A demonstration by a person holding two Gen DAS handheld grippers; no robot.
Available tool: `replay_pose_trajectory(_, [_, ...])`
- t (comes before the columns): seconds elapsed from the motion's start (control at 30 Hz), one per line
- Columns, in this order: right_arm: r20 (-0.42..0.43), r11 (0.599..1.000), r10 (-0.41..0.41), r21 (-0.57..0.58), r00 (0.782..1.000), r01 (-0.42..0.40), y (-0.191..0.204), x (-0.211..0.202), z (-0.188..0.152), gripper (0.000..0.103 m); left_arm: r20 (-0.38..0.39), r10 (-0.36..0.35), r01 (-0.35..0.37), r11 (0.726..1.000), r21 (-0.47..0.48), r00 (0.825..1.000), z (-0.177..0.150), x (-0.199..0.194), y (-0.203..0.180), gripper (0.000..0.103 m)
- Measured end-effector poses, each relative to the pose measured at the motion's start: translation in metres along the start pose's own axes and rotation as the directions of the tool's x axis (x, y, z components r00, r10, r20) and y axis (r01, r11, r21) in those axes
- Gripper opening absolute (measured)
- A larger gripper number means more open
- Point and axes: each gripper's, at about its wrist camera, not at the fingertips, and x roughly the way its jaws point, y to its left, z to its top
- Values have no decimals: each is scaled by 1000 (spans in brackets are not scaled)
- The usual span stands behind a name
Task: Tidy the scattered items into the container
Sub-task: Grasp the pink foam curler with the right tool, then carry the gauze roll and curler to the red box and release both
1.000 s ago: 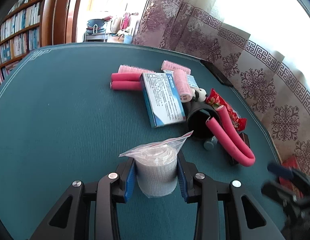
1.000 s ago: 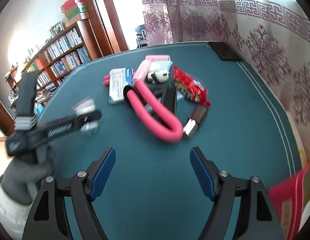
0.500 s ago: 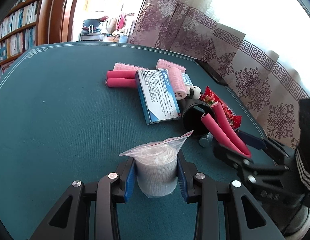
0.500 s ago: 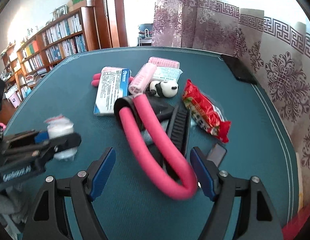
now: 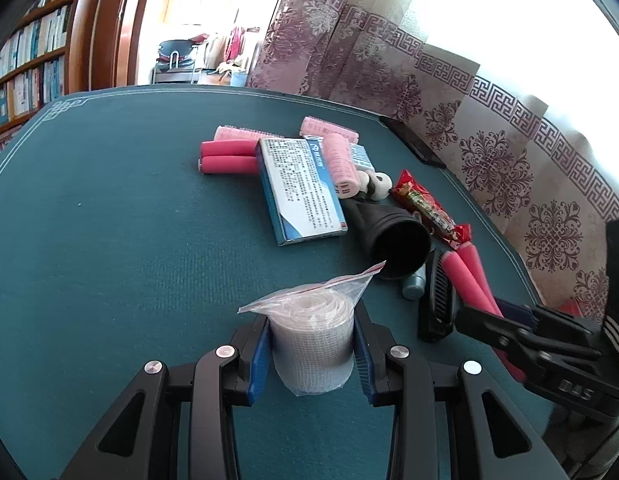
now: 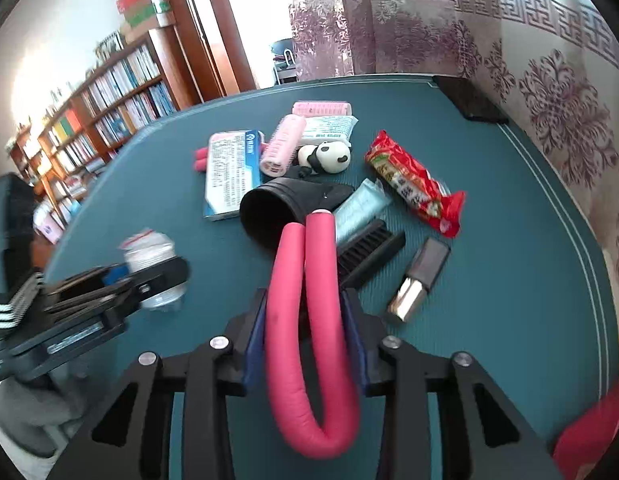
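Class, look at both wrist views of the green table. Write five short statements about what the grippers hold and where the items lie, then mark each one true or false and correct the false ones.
1. The left gripper holds a bagged gauze roll. True.
2. The right gripper is empty. False: its jaws are closing on the bent pink foam roller.
3. The panda figure stands inside the black cup. False: it lies on the table beyond the cup.
4. The black cup lies on its side. True.
5. The red snack packet lies on the blue-and-white box. False: they are apart.
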Motion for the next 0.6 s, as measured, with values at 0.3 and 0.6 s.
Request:
replay_pose_trajectory(0.3, [13,998,34,43,999,-35,-2,-39,-28,39,15,-17,17,1000,17,1000,-1,-7,-8,38])
replay_pose_trajectory(0.6, [93,996,6,93,996,-15,-16,-91,-42,39,16,-29,28,998,56,999,-3,-11,-26,38])
